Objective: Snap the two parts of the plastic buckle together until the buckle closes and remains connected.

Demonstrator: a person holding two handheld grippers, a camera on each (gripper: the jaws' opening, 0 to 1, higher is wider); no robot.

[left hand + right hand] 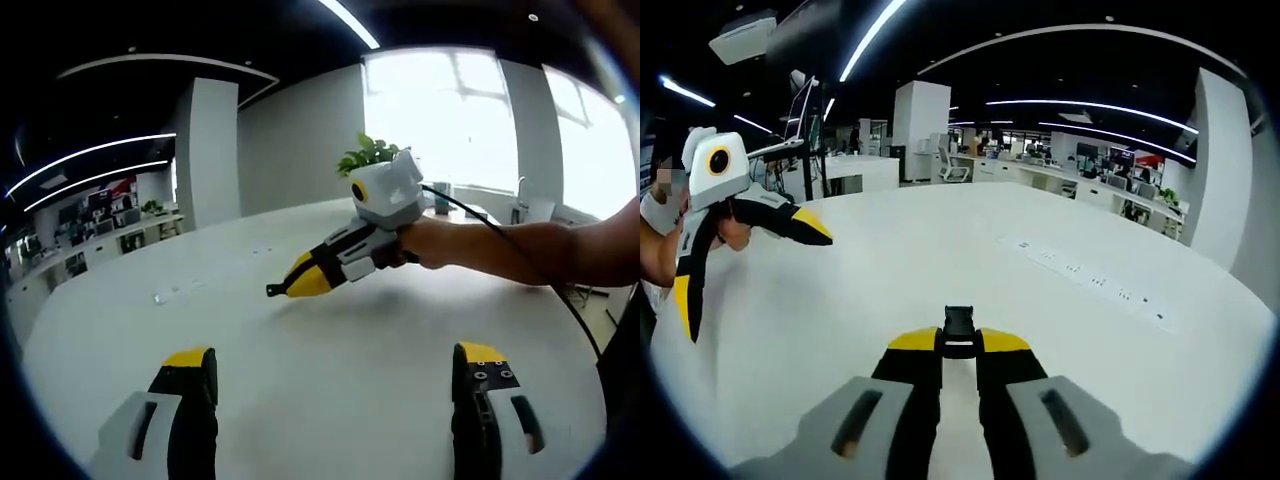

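My right gripper (959,348) is shut on a small black plastic buckle piece (959,322), which sticks out past its yellow tips above the white table (940,250). From the left gripper view, the right gripper (292,284) is held in a hand over the table's middle, with the black buckle piece (270,290) at its tip. My left gripper (335,365) stands open with nothing between its wide-apart jaws. It also appears at the far left of the right gripper view, where the left gripper (745,265) is held up with its jaws spread. I cannot tell whether the buckle is one part or two joined.
Inset power sockets (1070,268) run across the large white table. A potted plant (368,153) stands at its far edge by bright windows. A person's forearm (530,250) reaches in from the right. Office desks and a white pillar (920,125) stand beyond.
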